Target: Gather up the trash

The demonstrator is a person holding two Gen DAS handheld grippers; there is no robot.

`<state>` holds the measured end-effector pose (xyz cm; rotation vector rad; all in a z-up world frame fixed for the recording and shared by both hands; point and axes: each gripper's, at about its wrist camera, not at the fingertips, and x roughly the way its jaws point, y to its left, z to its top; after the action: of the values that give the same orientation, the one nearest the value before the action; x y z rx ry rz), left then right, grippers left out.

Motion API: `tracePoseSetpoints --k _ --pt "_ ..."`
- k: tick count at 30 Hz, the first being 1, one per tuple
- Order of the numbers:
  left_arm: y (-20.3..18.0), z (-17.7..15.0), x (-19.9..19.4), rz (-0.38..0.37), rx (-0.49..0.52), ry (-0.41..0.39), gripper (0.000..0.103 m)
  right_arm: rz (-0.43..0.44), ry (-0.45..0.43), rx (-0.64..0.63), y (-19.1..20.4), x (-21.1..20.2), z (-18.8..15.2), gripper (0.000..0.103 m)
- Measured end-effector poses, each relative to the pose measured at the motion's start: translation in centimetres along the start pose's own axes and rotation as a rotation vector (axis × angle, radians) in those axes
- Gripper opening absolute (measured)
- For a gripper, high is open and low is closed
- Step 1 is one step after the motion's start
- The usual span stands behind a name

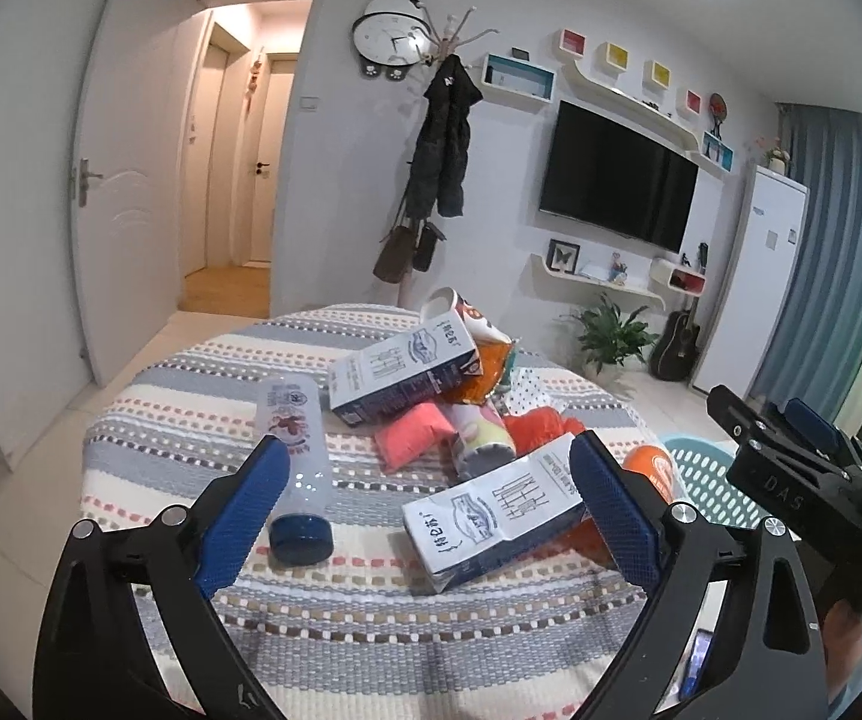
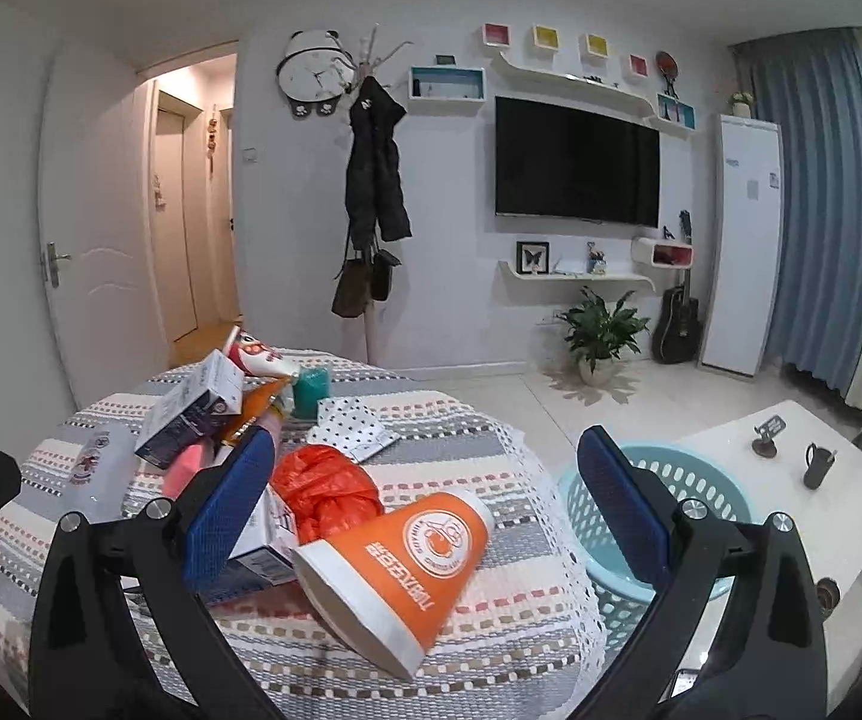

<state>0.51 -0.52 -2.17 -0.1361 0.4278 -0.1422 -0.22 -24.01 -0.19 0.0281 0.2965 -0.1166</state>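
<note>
Trash lies heaped on a round table under a striped cloth [image 1: 191,396]. My left gripper [image 1: 428,510] is open just above it. A white milk carton [image 1: 490,516] lies on its side against the inner face of the right finger, and a clear bottle [image 1: 296,462] with a dark blue cap lies by the left finger. Neither pad presses on anything. My right gripper [image 2: 425,510] is open too, with an orange paper cup [image 2: 407,558] lying between its fingers, untouched. A crumpled orange plastic bag [image 2: 326,489] sits just behind the cup.
A second milk carton [image 1: 401,372], a pink wad [image 1: 416,435] and snack wrappers are piled at the table's middle. A teal slotted basket [image 2: 670,498] stands on the floor right of the table. Beyond it is a white side table [image 2: 730,456] with a dark cup [image 2: 817,465].
</note>
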Motion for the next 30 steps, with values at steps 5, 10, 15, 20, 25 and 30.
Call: tracePoseSetpoints --k 5,10,15,20,25,30 --pt "-0.2 -0.5 0.7 -0.020 0.006 0.006 0.092 -0.006 0.042 0.018 -0.7 1.2 -1.0 0.096" --pt "-0.2 -0.7 1.2 -0.022 0.007 0.008 0.092 -0.032 0.049 0.007 -0.7 1.3 -1.0 0.096" --pt "-0.2 -0.7 1.2 -0.016 0.016 0.000 0.092 -0.050 0.036 0.004 -1.2 0.6 -0.9 0.096" --pt "-0.5 -0.6 1.3 -0.015 0.030 0.013 0.092 -0.053 0.048 0.015 -1.7 0.2 -0.8 0.096" --pt "-1.2 -0.8 1.6 -0.023 0.053 0.028 0.092 -0.065 0.041 0.022 -2.4 -0.3 -0.7 0.096" --pt "-1.9 -0.8 1.6 -0.033 0.076 0.030 0.092 -0.070 0.048 0.034 -2.9 -0.3 -0.6 0.096"
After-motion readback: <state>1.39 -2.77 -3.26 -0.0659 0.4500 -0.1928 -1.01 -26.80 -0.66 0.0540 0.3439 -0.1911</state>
